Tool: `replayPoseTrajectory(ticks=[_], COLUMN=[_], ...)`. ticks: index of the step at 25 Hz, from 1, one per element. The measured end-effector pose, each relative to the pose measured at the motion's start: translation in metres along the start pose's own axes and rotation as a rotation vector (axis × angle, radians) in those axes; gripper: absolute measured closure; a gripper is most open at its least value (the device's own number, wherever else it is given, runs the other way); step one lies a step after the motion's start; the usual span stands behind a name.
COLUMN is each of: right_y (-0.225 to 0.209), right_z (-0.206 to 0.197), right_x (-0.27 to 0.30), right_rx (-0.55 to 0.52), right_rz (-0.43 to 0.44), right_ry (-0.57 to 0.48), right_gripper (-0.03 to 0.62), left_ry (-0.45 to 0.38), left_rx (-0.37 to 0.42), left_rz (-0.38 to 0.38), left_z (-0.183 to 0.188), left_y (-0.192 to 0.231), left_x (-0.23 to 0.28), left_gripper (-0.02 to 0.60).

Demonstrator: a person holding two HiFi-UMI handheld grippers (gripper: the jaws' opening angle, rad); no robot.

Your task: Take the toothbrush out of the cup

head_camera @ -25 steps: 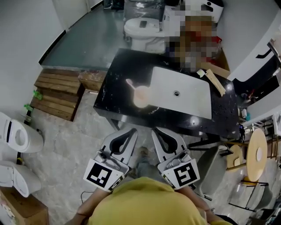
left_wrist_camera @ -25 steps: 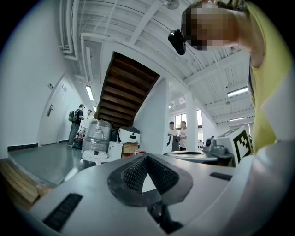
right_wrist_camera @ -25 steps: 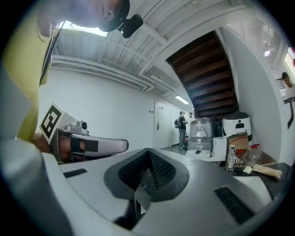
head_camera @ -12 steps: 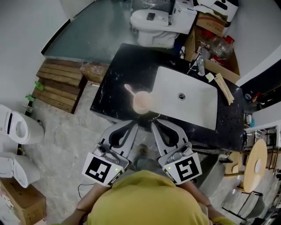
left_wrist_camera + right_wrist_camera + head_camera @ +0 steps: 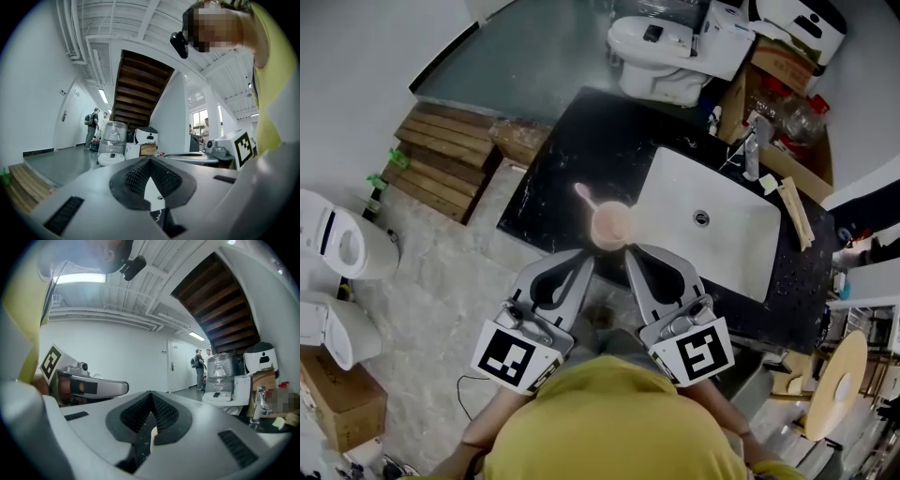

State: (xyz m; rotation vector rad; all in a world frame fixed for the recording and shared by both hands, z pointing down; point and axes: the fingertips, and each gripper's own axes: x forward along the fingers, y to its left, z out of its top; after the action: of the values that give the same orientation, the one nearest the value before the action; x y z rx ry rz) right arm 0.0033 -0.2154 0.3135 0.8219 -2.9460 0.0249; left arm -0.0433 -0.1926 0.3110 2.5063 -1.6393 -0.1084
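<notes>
A pink cup [image 5: 611, 226] stands on the black counter [image 5: 581, 155], just left of the white sink [image 5: 712, 225]. A pink toothbrush [image 5: 583, 195] leans out of it toward the upper left. In the head view my left gripper [image 5: 585, 255] is shut and empty, its tip just below and left of the cup. My right gripper [image 5: 634, 253] is also shut and empty, just below and right of the cup. Neither touches the cup. In both gripper views the shut jaws hide the cup: left gripper [image 5: 150, 159], right gripper [image 5: 151, 393].
A faucet [image 5: 757, 141] rises behind the sink, and a light wooden strip [image 5: 794, 211] lies on its right. A toilet [image 5: 661, 56] and boxes stand beyond the counter. Wooden pallets [image 5: 441, 159] lie to the left, with more toilets [image 5: 342, 258] at far left.
The counter and cup have come closer to both grippers, whose tips now flank the cup's near side. Both grippers stay shut.
</notes>
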Motion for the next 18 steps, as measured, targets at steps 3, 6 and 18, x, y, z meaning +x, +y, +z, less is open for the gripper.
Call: replayPoseTrajectory(ticks=[3,6,18], right_y=[0.000,-0.002,-0.015], right_z=[-0.007,-0.014,-0.029], right_x=[0.007,0.016,0.064], right_rx=[-0.006,-0.003,-0.029], right_rz=[0.028,0.039,0.067], right_ry=[0.018,0.043,0.117], right_gripper=[0.577,0.577,0.577], left_ry=[0.010,0.026,0.077], left_rx=[-0.010,-0.030,-0.104], left_rz=[0.028,0.037,0.018], left_z=[-0.005,-0.012,-0.030], left_y=[0.009,0.016,0.050], left_x=[-0.001,0.001,0.029], left_gripper=[0.571,0.571,0.571])
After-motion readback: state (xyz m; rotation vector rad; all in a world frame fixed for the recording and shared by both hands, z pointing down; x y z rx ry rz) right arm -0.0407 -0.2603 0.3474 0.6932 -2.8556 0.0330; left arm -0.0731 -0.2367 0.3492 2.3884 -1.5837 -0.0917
